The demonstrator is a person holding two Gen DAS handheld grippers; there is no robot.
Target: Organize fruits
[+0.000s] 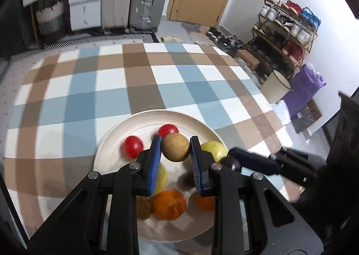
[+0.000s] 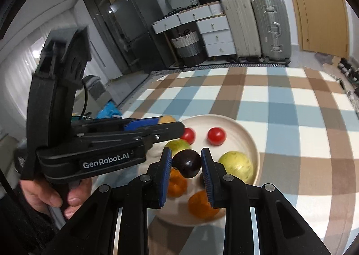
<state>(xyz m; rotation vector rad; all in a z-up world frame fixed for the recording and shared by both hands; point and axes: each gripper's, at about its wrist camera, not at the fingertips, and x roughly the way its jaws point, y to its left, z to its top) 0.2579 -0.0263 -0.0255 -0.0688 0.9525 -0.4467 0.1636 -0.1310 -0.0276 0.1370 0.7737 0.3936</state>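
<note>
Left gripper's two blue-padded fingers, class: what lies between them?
A round, speckled tan-brown fruit sits clamped between the left gripper's blue pads, held above the cream round plate. The left wrist view shows it.

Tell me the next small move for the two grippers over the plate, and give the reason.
Probably carry both fruits clear of the plate toward the bare checked cloth. The left gripper is shut on a tan round fruit and the right gripper on a dark plum-like fruit, both held above the fruit left on the plate.
</note>
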